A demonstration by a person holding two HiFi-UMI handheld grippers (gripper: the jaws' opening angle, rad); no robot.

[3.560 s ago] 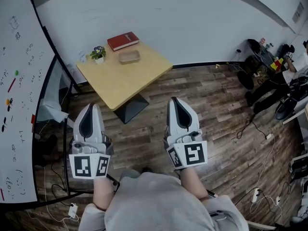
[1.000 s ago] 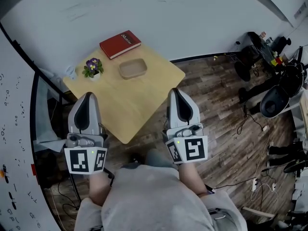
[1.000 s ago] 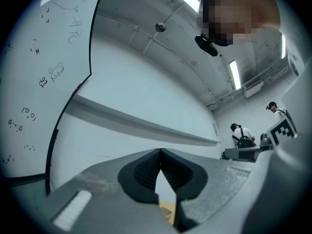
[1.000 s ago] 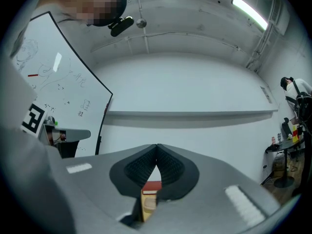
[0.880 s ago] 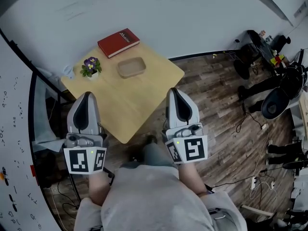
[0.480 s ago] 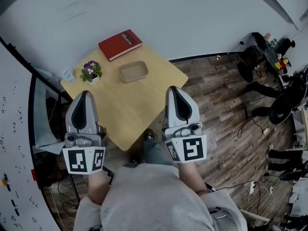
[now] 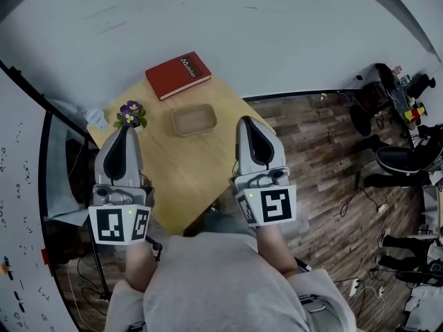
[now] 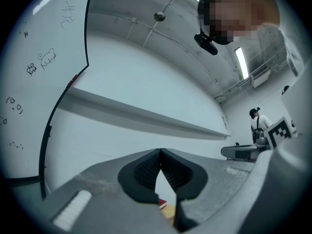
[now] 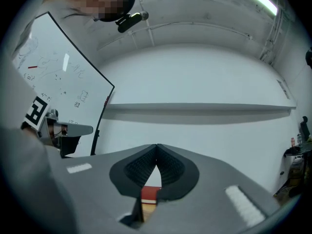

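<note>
Whiteboard (image 7: 21, 206) at far left, marker scribbles on a glossy face. Left gripper (image 7: 127, 133): grey moulded shell, jaws pressed together tip to tip with nothing between the ribbed black pads (image 8: 146, 168); it hangs above the near-left part of the bench (image 7: 187, 164), closest to the potted flower (image 7: 129, 113), not touching it. Bench top is pale, smooth wood and square. Red book (image 7: 178, 75), hardback, lies flat at the far corner. Wooden tray (image 7: 194, 120), shallow with rounded corners, appears empty. Right gripper (image 7: 250, 123): jaws likewise closed and empty, near the tray, apart from it. Nothing gripped or lifted yet. Plank floor (image 7: 332, 158) at right.
</note>
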